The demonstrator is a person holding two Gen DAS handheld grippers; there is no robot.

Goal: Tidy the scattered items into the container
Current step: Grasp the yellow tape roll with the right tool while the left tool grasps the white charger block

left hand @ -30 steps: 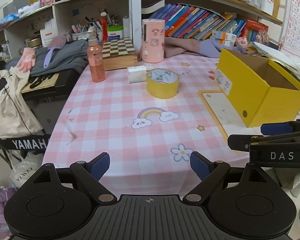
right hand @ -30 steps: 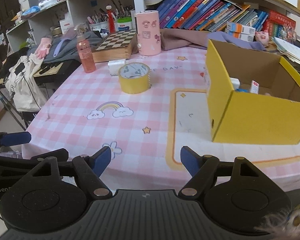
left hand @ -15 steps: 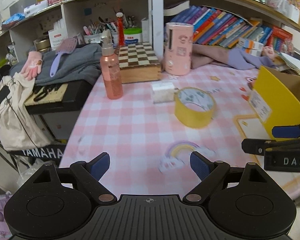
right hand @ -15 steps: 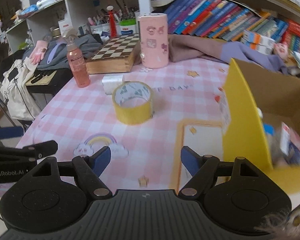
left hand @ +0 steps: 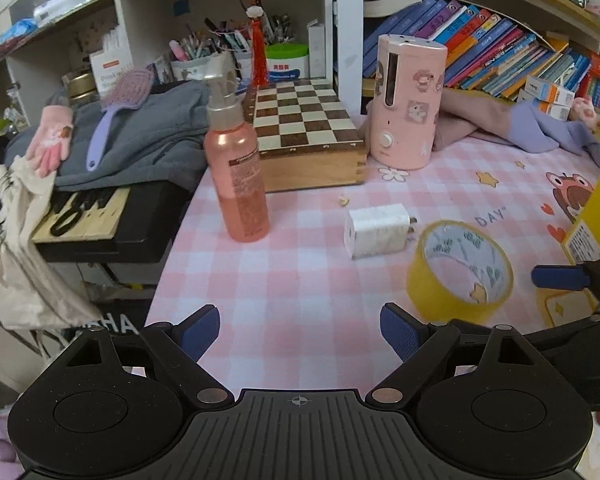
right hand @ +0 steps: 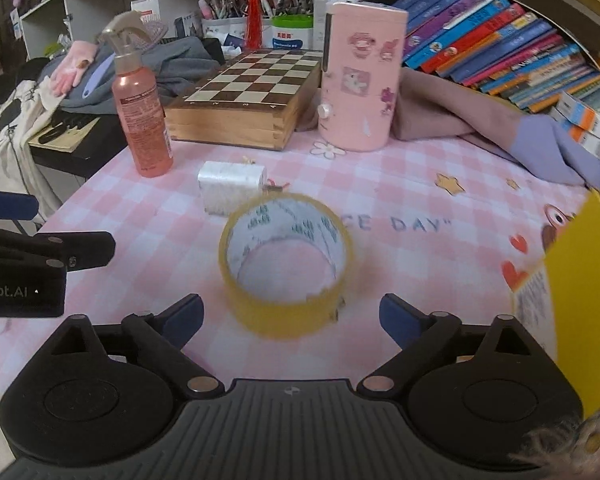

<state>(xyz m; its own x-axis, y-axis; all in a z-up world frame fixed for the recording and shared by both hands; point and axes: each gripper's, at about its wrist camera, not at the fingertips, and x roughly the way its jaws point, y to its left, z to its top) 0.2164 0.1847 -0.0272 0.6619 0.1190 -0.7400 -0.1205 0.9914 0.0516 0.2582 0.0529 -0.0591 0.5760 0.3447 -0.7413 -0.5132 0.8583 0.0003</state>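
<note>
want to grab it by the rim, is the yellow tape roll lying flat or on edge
Lying flat: the tape roll has its hole facing up, tablecloth visible through it.

- One yellow tape roll [right hand: 286, 264]
- One white charger plug [right hand: 231, 186]
- One pink spray bottle [left hand: 236, 170]
- One pink canister [right hand: 360, 76]
- One chessboard box [left hand: 306, 132]
- One yellow box [right hand: 580, 280]

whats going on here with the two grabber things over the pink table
A person is tidying loose items on the pink checked tablecloth into a yellow cardboard box, using handheld tongs in each hand. The right tongs have just been opening and are lined up on the yellow roll of tape, not gripping it. The left tongs are open and empty, facing the white plug-in charger and the pink spray bottle.
</note>
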